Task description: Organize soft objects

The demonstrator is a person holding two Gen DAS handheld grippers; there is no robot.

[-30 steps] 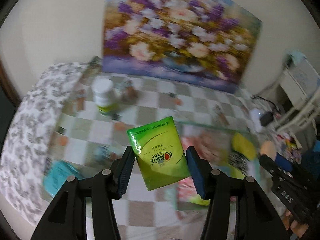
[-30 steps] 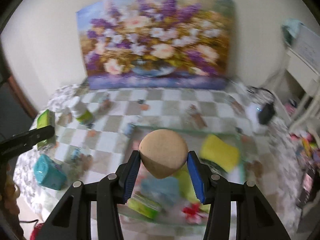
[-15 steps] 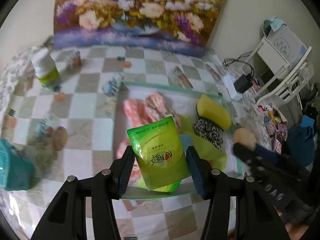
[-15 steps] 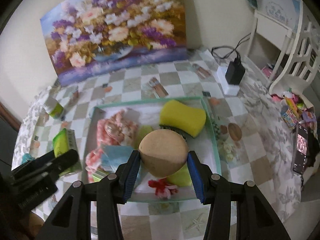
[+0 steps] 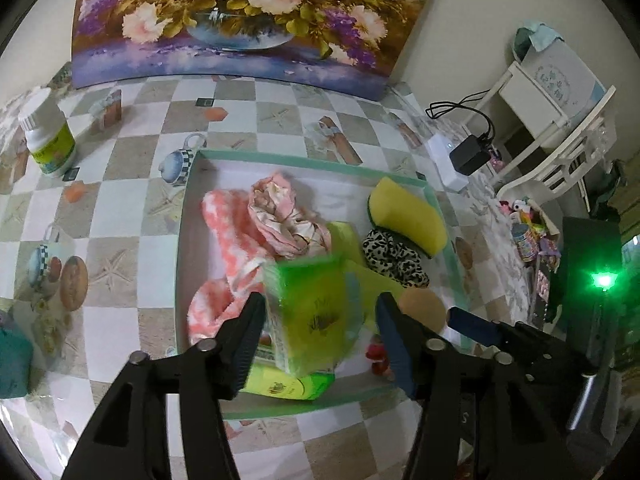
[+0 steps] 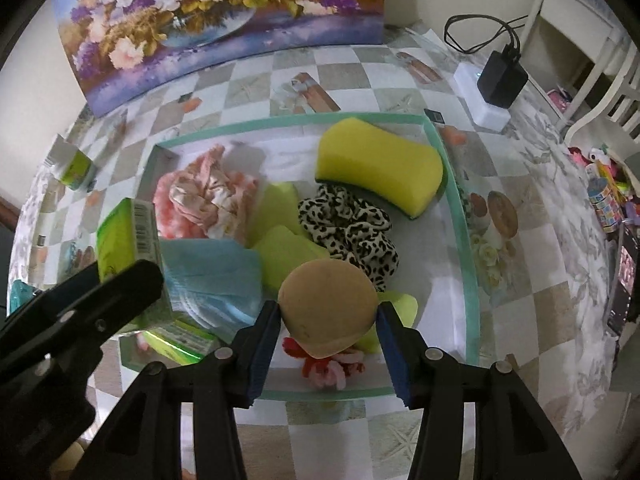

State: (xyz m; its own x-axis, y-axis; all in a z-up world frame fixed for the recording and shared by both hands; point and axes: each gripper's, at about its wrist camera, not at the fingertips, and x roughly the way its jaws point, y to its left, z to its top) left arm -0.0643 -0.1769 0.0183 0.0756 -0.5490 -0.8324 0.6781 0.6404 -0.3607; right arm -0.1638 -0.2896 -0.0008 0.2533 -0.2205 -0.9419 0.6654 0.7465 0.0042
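A green-rimmed tray (image 5: 304, 158) (image 6: 456, 216) holds soft things: a yellow sponge (image 5: 408, 218) (image 6: 378, 164), a leopard scrunchie (image 5: 394, 258) (image 6: 348, 226), pink cloth (image 5: 256, 224) (image 6: 200, 196), a blue mask (image 6: 212, 276). My left gripper (image 5: 320, 326) stands open over the tray's near edge; the green tissue pack (image 5: 310, 312) (image 6: 128, 240) is blurred between its spread fingers. My right gripper (image 6: 326, 322) is shut on a tan round puff (image 6: 328, 312) (image 5: 424, 306) above the tray's near side.
A white bottle (image 5: 46, 134) stands at the far left on the checkered tablecloth. A flower painting (image 5: 240, 20) leans on the back wall. A charger and white box (image 6: 494, 88) lie at the right, a teal object (image 5: 12, 360) at the near left.
Both grippers moved in over the tray. The left gripper's fingers have spread and the tissue pack, held firmly before, now tilts blurred between them. The right still holds the puff.
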